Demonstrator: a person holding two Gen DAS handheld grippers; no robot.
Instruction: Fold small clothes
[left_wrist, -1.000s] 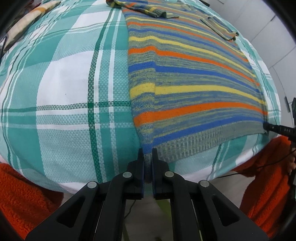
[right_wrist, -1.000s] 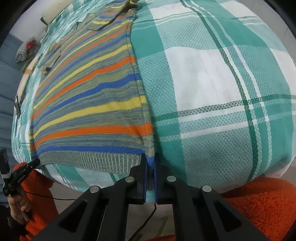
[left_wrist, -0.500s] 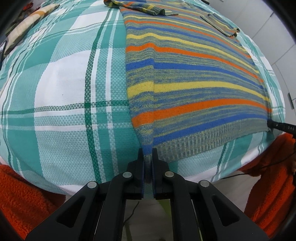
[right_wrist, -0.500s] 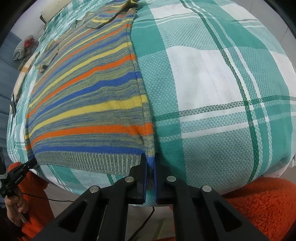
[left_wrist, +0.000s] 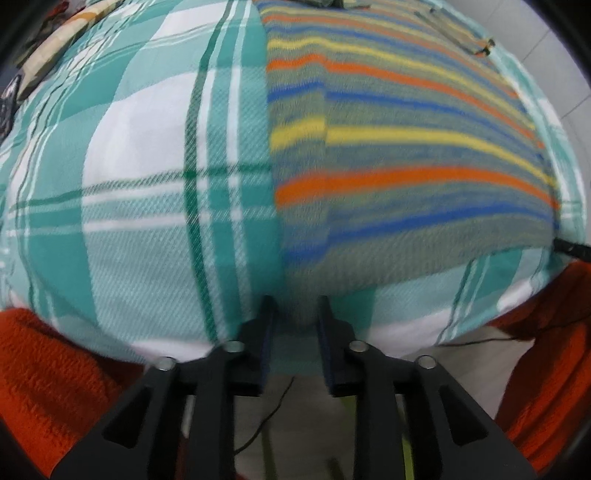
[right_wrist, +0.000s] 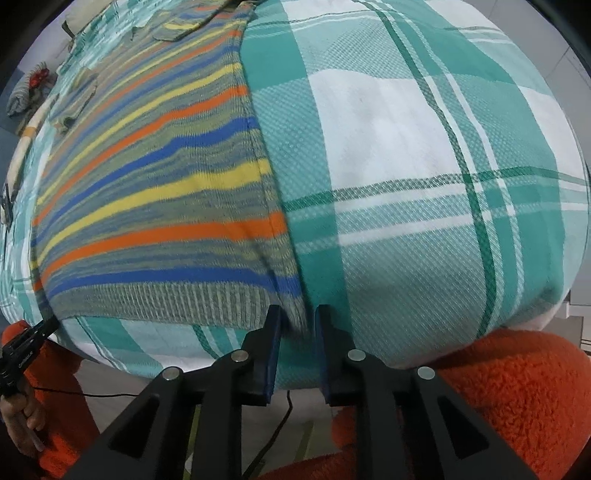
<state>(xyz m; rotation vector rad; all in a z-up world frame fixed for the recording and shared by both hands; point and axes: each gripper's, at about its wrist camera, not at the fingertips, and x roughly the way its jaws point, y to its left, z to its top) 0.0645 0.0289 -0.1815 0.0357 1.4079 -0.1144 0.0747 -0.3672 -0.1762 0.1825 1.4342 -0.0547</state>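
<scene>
Both sets of fingers (left_wrist: 266, 325) (right_wrist: 274, 325) are opening, a sweater (left_wrist: 406, 177) (right_wrist: 155, 206) hem corner loose between each.

Bright, even indoor light; strong fisheye bulge with dark corners.
Left wrist view is smeared by motion blur across the striped sweater (left_wrist: 406, 177); right wrist view is sharper, softening only near its lower hem.
</scene>
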